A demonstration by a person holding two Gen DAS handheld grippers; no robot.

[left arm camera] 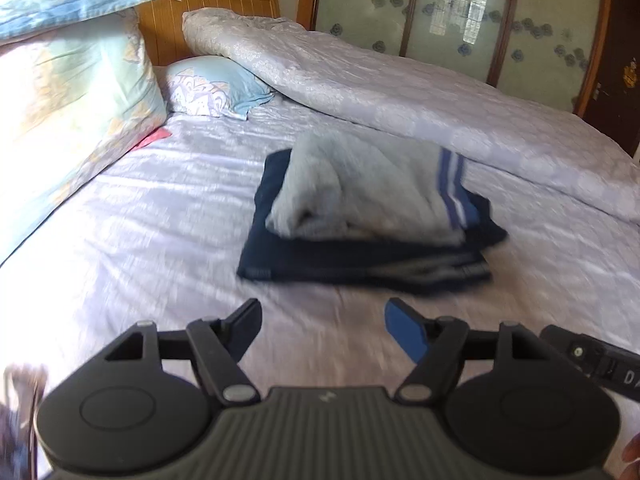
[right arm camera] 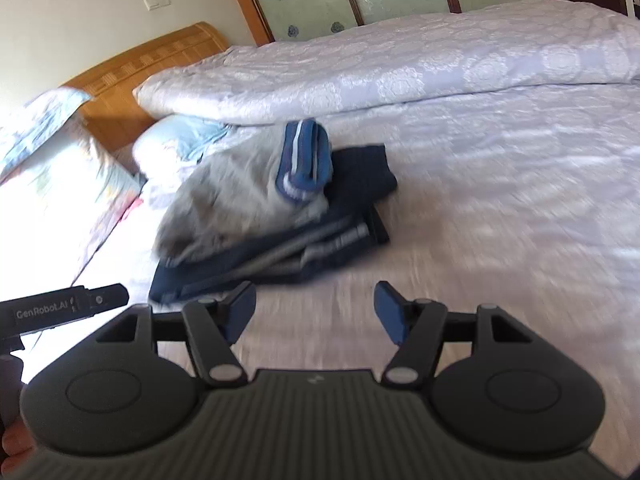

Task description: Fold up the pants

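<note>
At the bottom of the left wrist view, the left tongs (left arm camera: 322, 330) are spread wide and carry nothing, held low above the bed (left arm camera: 140, 248) and pointing toward the clothes. In the right wrist view the right tongs (right arm camera: 314, 312) are also spread and empty, hovering just before the near edge of the pile. Beyond them, in the middle of each frame, the folded grey pants (left arm camera: 360, 196) (right arm camera: 236, 200) with a blue striped band lie on top of folded dark navy pants (left arm camera: 360, 260) (right arm camera: 280, 256). Farther back, a rolled quilt (left arm camera: 400, 92) crosses the bed, and pillows (left arm camera: 68, 92) lean at the upper left before the wooden headboard (left arm camera: 224, 12).
</note>
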